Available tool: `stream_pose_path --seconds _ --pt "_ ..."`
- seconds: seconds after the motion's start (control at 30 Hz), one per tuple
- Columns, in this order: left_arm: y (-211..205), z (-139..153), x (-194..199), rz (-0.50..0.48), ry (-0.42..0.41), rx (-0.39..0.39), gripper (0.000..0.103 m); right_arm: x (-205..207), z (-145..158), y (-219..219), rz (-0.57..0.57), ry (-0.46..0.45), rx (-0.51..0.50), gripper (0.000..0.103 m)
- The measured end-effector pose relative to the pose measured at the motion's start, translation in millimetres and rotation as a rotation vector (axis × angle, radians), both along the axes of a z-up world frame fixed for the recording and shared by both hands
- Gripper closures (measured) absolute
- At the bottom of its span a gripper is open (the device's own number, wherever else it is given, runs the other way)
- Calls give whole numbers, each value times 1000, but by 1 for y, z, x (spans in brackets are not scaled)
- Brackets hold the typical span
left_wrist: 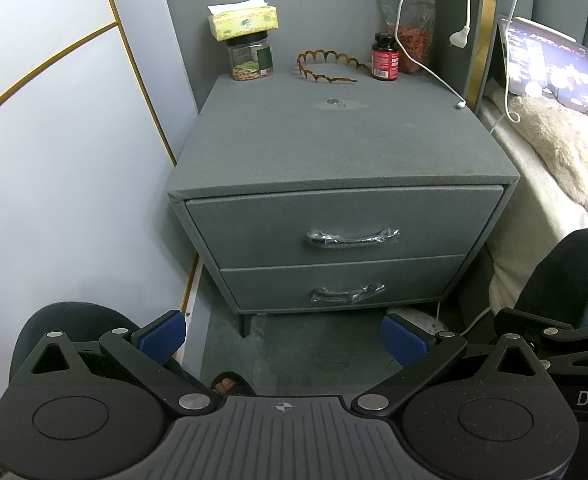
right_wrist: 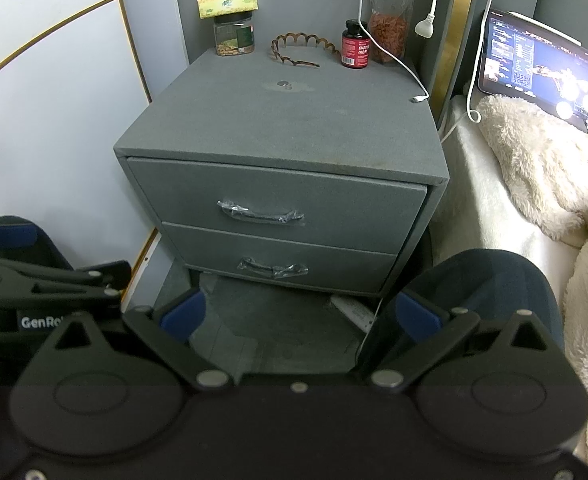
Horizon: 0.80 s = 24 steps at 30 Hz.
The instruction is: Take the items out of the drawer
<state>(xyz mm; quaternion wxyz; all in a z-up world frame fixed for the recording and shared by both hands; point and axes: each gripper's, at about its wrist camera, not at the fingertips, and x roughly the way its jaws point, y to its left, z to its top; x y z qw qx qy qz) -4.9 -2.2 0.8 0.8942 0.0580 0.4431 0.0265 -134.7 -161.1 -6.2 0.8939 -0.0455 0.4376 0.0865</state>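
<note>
I see one grey nightstand (left_wrist: 334, 140) with two drawers, upper drawer (left_wrist: 346, 224) and lower drawer (left_wrist: 342, 284), both closed. My left gripper (left_wrist: 283, 338) and right gripper (right_wrist: 300, 316) hover before it, jaws released, holding nothing. On top: one jar (left_wrist: 250, 58), one bottle (left_wrist: 385, 57).

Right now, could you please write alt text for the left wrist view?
A grey nightstand with both drawers shut stands ahead of the open left gripper. On top sit a jar, headband and red bottle; a bed lies right.
</note>
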Motion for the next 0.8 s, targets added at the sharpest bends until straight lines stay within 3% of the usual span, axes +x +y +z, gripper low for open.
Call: stream_pose_path --seconds 0.8 --pt "2 1 1 -2 0 -3 0 0 0 -1 4 -6 -2 0"
